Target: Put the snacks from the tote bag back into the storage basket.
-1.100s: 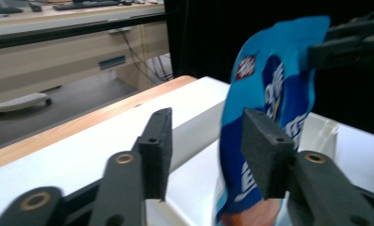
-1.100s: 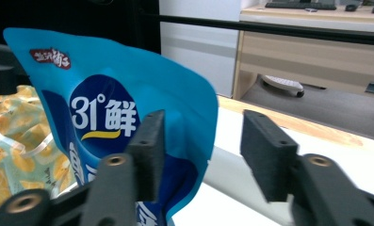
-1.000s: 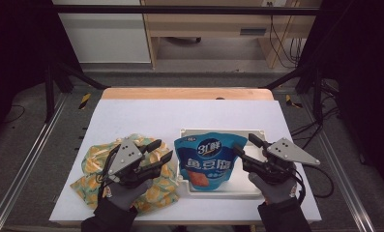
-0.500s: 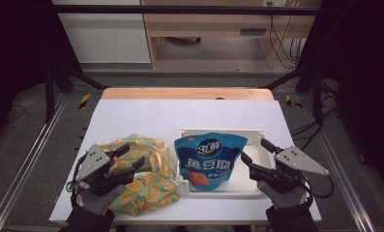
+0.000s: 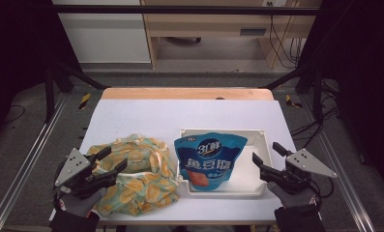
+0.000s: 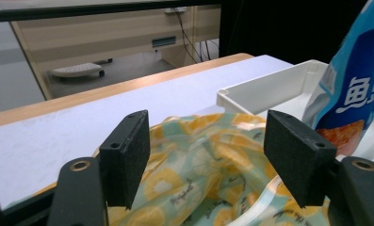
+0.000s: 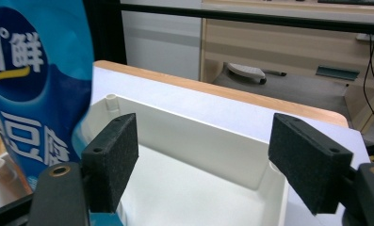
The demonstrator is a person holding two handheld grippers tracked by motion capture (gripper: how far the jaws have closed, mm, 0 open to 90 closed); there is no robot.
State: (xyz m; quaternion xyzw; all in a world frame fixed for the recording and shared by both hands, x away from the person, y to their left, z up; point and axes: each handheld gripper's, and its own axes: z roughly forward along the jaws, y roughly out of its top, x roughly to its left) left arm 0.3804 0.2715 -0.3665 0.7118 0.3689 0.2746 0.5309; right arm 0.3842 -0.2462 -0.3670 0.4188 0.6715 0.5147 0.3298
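Approaching the crumpled green-and-yellow lemon-print cloth bag [image 5: 134,176] beside the white plastic tray [image 5: 262,140] holding the blue snack pouch [image 5: 208,159]: keep your left gripper [image 5: 113,160] and right gripper [image 5: 266,153], both jaws wide, low; pinch 1 fold only.

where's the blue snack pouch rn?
High view: the blue snack pouch lies in the white tray's left half, right of the yellow patterned cloth.

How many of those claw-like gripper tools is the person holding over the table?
2. The left gripper hangs open above the yellow patterned cloth bag; the right gripper is open at the right edge of the white tray holding the blue pouch.
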